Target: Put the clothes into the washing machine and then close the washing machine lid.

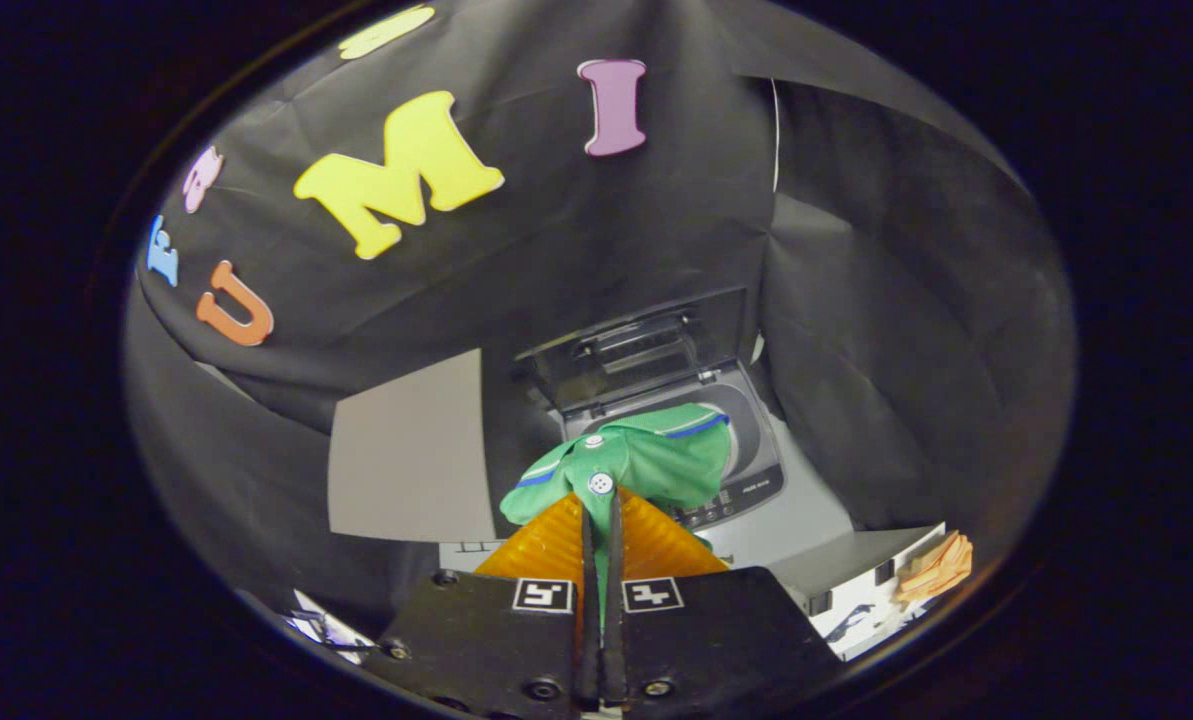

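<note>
My gripper [601, 500] is shut on a green shirt [646, 462] with a white button and blue-and-white trim. The cloth bunches just ahead of the fingertips and hangs between me and the washing machine [756, 470]. The machine is a grey top-loader standing below and beyond the fingers. Its lid [636, 350] is raised and leans back against the wall. The shirt covers most of the drum opening, of which a curved rim shows to the right of the cloth. A strip of control buttons [721, 510] runs along the machine's near edge.
An orange cloth [938, 566] lies on a white surface to the right, beside a grey box [846, 570]. A pale grey panel [411, 460] stands left of the machine. Black booth cloth hangs close behind and to both sides.
</note>
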